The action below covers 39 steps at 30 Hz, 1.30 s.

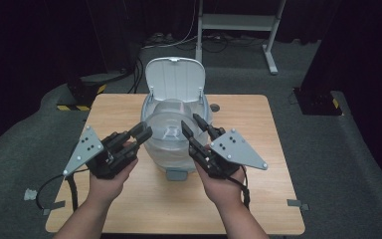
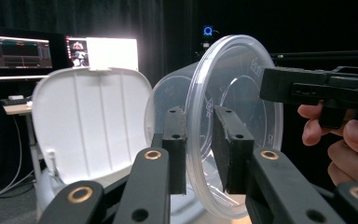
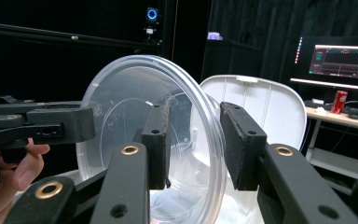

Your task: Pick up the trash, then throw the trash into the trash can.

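Fingers (image 2: 228,140) straddle the clear tub's (image 2: 233,116) rim; high view blurs this.

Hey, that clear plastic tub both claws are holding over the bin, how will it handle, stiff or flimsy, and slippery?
The tub looks thin-walled and see-through, so it is probably light and may flex if squeezed. Its smooth, glossy rim sits between the left claw pads, so it could slip if the grip loosens. The right claw straddles the rim opposite; uneven pulls might warp it.

Black curtains (image 2: 121,18) wall the dim room; grey carpet floor (image 1: 328,149) underfoot; a white metal desk frame (image 1: 238,25) behind; glowing computer monitors (image 2: 16,53) beyond.
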Each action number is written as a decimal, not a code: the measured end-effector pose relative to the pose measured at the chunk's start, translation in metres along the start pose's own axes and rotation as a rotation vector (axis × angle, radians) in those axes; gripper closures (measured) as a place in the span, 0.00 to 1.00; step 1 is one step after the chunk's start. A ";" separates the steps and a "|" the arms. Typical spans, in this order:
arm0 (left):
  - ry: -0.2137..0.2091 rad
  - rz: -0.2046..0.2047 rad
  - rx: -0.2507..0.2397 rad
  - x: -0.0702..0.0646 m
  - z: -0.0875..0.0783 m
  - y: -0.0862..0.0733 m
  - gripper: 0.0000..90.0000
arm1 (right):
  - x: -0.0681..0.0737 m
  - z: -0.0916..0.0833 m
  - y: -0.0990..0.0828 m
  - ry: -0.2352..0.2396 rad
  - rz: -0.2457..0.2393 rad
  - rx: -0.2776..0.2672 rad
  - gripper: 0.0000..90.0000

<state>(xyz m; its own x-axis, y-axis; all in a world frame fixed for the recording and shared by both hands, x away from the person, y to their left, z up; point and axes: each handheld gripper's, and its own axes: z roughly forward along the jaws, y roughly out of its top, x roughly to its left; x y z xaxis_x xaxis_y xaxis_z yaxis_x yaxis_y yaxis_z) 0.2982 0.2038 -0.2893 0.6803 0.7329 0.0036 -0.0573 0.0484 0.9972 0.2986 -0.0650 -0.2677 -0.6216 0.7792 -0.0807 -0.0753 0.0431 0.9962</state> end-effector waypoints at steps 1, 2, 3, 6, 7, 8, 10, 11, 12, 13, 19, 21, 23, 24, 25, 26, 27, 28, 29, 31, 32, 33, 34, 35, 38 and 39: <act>0.007 0.010 -0.002 0.007 0.005 0.003 0.83 | -0.003 0.008 0.002 -0.001 0.002 0.002 0.72; 0.007 0.010 -0.002 0.007 0.005 0.003 0.83 | -0.004 0.012 0.002 -0.003 0.001 0.002 0.72; 0.013 0.014 -0.001 0.013 0.011 0.004 0.83 | -0.007 0.016 0.002 -0.003 -0.004 0.004 0.72; 0.020 0.024 0.001 0.023 0.019 0.006 0.82 | -0.013 0.027 0.002 -0.006 0.004 0.015 0.72; 0.021 0.025 0.003 0.026 0.023 0.006 0.82 | -0.015 0.031 0.001 -0.006 0.000 0.017 0.72; 0.021 0.025 0.003 0.026 0.023 0.006 0.82 | -0.015 0.031 0.001 -0.006 0.000 0.017 0.72; 0.023 0.021 0.014 0.036 0.032 0.005 0.82 | -0.022 0.042 -0.001 -0.007 0.003 0.034 0.72; 0.021 0.024 0.014 0.039 0.035 0.004 0.82 | -0.024 0.046 -0.002 -0.009 0.003 0.035 0.72; 0.021 0.024 0.014 0.039 0.035 0.004 0.82 | -0.024 0.046 -0.002 -0.009 0.003 0.035 0.72; 0.023 0.028 0.017 0.041 0.038 0.004 0.82 | -0.029 0.051 -0.003 -0.013 0.009 0.039 0.72; 0.041 0.025 0.035 0.055 0.057 0.002 0.81 | -0.041 0.067 -0.006 -0.020 0.031 0.046 0.72; 0.054 0.023 0.058 0.062 0.066 -0.001 0.81 | -0.047 0.077 -0.009 -0.031 0.036 0.058 0.72; 0.054 0.013 0.071 0.066 0.072 -0.004 0.81 | -0.051 0.082 -0.011 -0.035 0.036 0.066 0.72; 0.054 0.013 0.071 0.066 0.072 -0.004 0.81 | -0.053 0.084 -0.012 -0.035 0.039 0.071 0.72; 0.054 0.013 0.078 0.067 0.075 -0.006 0.81 | -0.053 0.084 -0.012 -0.035 0.039 0.071 0.72; 0.053 0.016 0.098 0.068 0.079 -0.009 0.81 | -0.057 0.088 -0.015 -0.038 0.047 0.080 0.72; 0.051 0.020 0.111 0.069 0.080 -0.011 0.81 | -0.059 0.089 -0.017 -0.038 0.047 0.084 0.72; 0.051 0.020 0.111 0.069 0.080 -0.011 0.81 | -0.059 0.089 -0.017 -0.038 0.047 0.084 0.72; 0.048 0.019 0.125 0.070 0.082 -0.013 0.81 | -0.061 0.090 -0.019 -0.041 0.034 0.092 0.72; 0.045 0.020 0.147 0.071 0.084 -0.016 0.81 | -0.062 0.090 -0.020 -0.041 0.029 0.098 0.72; 0.049 0.024 0.167 0.072 0.085 -0.019 0.81 | -0.062 0.091 -0.023 -0.045 0.020 0.108 0.71; 0.053 0.025 0.174 0.073 0.085 -0.020 0.81 | -0.062 0.093 -0.025 -0.046 0.020 0.116 0.70; 0.063 0.019 0.171 0.074 0.084 -0.022 0.80 | -0.062 0.094 -0.027 -0.054 0.009 0.128 0.68; 0.065 0.004 0.171 0.076 0.083 -0.023 0.73 | -0.062 0.096 -0.030 -0.078 -0.002 0.143 0.66; 0.082 -0.005 0.162 0.081 0.075 -0.025 0.62 | -0.063 0.092 -0.035 -0.068 0.020 0.139 0.59; 0.082 -0.005 0.162 0.081 0.075 -0.025 0.61 | -0.063 0.090 -0.037 -0.071 0.016 0.134 0.59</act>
<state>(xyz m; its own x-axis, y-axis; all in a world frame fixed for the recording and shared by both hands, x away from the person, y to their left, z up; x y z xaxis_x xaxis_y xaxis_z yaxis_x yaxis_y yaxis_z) 0.4094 0.2110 -0.3085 0.6179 0.7863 -0.0013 0.0695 -0.0529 0.9962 0.4109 -0.0596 -0.2961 -0.5651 0.8223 -0.0667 0.0416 0.1092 0.9932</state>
